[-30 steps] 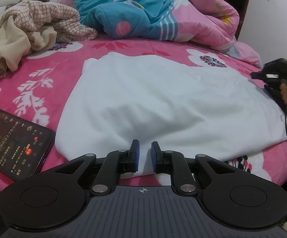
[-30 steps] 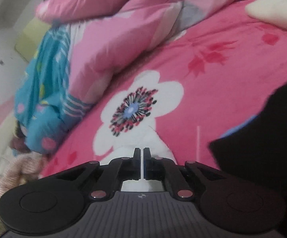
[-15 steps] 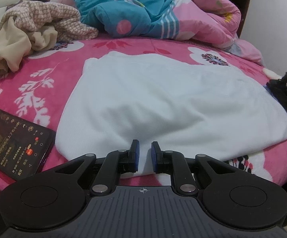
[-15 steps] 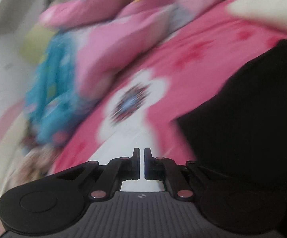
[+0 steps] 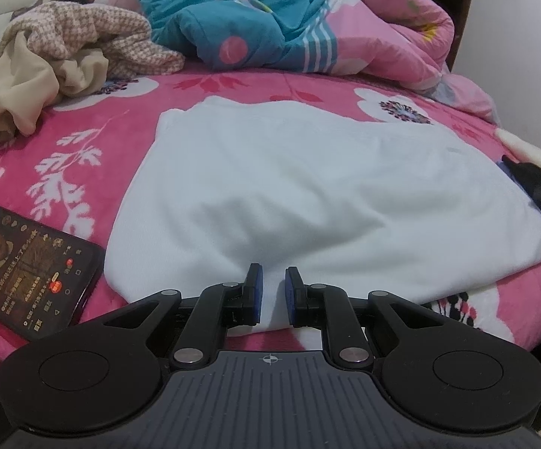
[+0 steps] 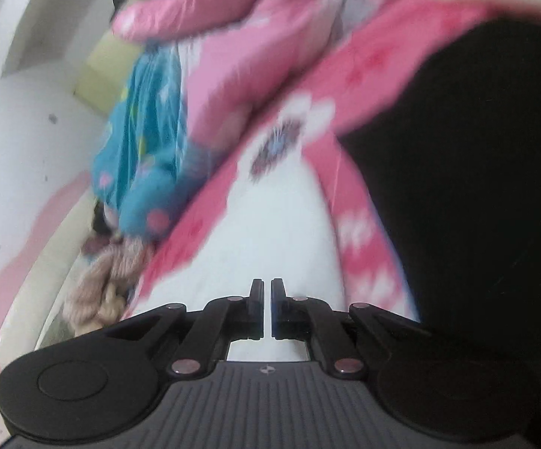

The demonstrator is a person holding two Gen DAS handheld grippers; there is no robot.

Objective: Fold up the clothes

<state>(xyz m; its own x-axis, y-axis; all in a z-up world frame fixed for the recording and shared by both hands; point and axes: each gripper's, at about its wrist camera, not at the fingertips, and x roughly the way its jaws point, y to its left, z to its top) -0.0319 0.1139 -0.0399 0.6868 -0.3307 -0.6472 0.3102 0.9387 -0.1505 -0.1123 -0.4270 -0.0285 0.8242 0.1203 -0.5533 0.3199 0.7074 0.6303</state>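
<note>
A white garment point(image 5: 307, 194) lies spread flat on the pink flowered bed cover point(image 5: 64, 142). My left gripper point(image 5: 272, 292) sits at the garment's near edge. Its blue pads point(image 5: 254, 292) are close together with a pinch of the white cloth between them, and creases run up from that spot. In the blurred right wrist view, my right gripper point(image 6: 266, 308) is shut with only a hairline gap. It hovers over the same white garment point(image 6: 281, 232), with nothing visibly held.
A lit phone point(image 5: 27, 265) lies at the left of the garment. A beige and checked clothes heap point(image 5: 57, 60) and a blue-pink quilt point(image 5: 270, 18) lie at the back. A black mass point(image 6: 476, 187) fills the right of the right wrist view, and shows dark point(image 5: 539, 187) by the garment's right edge.
The right gripper has swung and tilted, so more of the white garment now lies under it. The hand and gripper seen at the right of the left view have gone. The left gripper is unchanged.
</note>
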